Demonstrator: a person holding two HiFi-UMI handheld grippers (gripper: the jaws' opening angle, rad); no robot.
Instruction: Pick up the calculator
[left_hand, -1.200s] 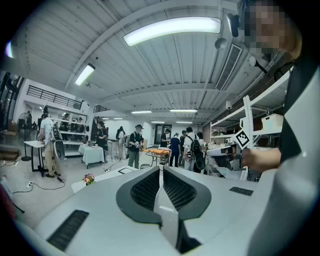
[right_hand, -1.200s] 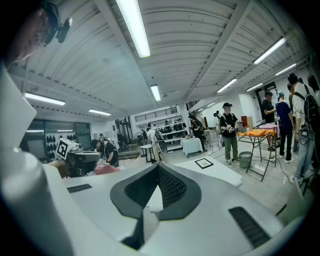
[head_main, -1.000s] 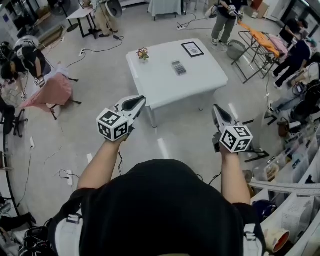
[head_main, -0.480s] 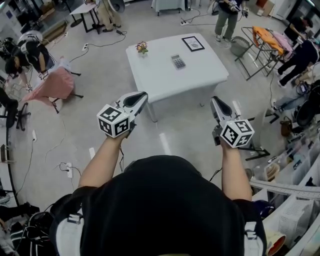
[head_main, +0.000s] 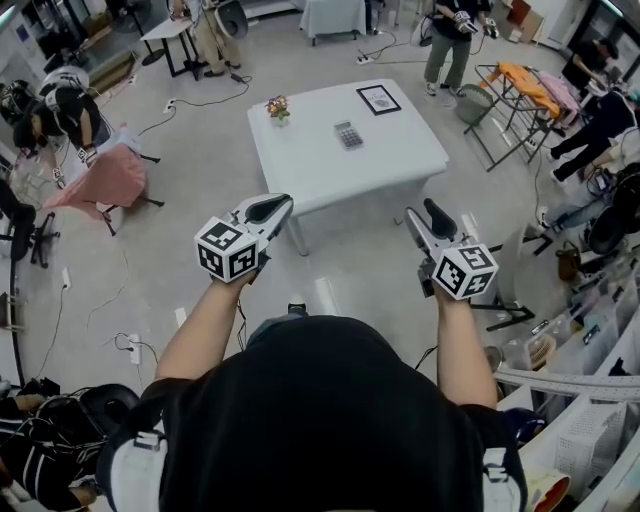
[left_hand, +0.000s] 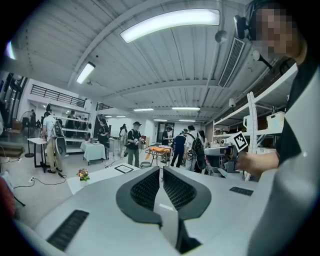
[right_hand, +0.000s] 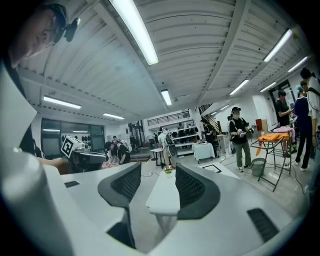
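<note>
Right gripper (head_main: 422, 212) hovering, jaws just opening wide, nothing between them. Left gripper (head_main: 275, 204) hovering, jaws pressing together, empty. Calculator (head_main: 348, 134) lying on table (head_main: 330, 175), nearer far edge, well beyond both.

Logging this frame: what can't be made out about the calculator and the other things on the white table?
Calculator: head view, too small to read keys or display.
Framed picture: head view, too small to tell what it shows.
Table: right gripper view looks almost along its top, so no calculator can be picked out there.
</note>
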